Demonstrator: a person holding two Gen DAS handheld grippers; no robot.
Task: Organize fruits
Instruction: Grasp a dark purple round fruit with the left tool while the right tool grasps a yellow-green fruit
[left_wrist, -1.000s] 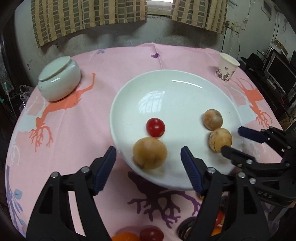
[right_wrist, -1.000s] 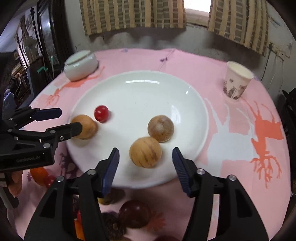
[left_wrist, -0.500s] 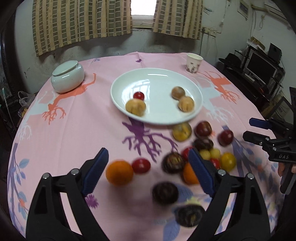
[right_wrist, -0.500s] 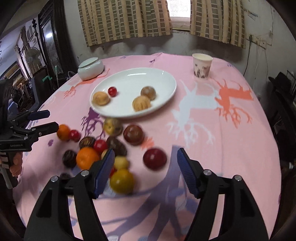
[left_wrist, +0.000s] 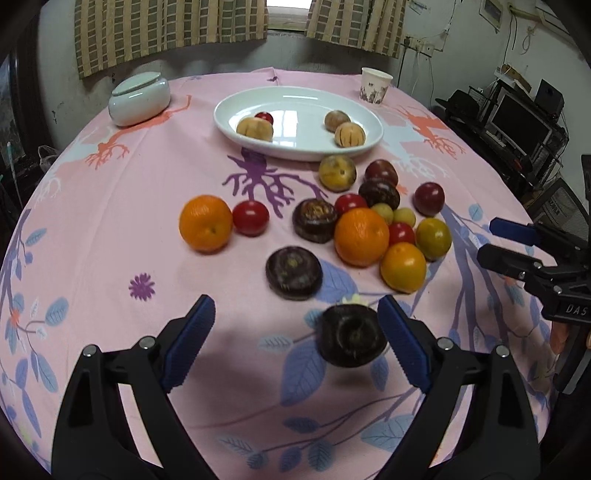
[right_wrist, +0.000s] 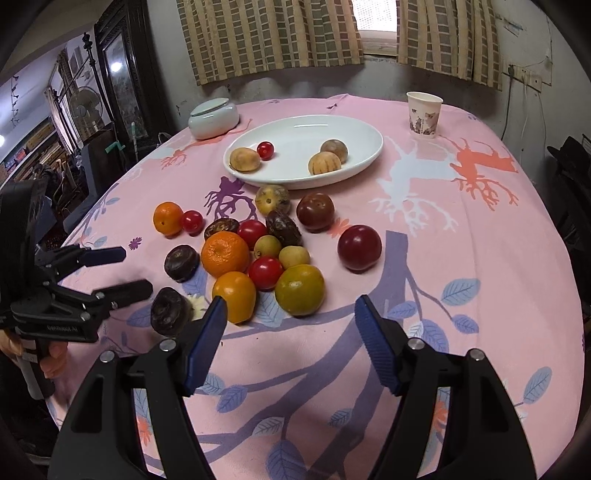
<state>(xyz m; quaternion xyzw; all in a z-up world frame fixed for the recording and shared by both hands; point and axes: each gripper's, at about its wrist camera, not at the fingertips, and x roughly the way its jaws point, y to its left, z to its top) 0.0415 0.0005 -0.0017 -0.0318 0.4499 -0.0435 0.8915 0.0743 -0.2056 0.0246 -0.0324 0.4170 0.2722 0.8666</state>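
A white plate (left_wrist: 295, 149) (right_wrist: 365, 155) at the far side of the table holds three tan fruits and a small red tomato (left_wrist: 264, 117). Several loose fruits lie in a cluster in front of it: oranges (left_wrist: 205, 223), red tomatoes, dark purple fruits, yellow-green ones. My left gripper (left_wrist: 295, 343) is open and empty, low over the near table, with a dark purple fruit (left_wrist: 351, 335) beside its right finger. My right gripper (right_wrist: 291, 339) is open and empty, just short of a yellow-green fruit (right_wrist: 300, 290) and an orange fruit (right_wrist: 234, 296).
A pale lidded jar (left_wrist: 139, 98) stands at the far left and a paper cup (left_wrist: 375, 85) at the far right of the pink cloth. Shelves and screens stand past the table's right edge; dark furniture stands to the left.
Both grippers have pulled back from the plate toward the near edge of the table, empty and open throughout. The loose fruit cluster has come into view.
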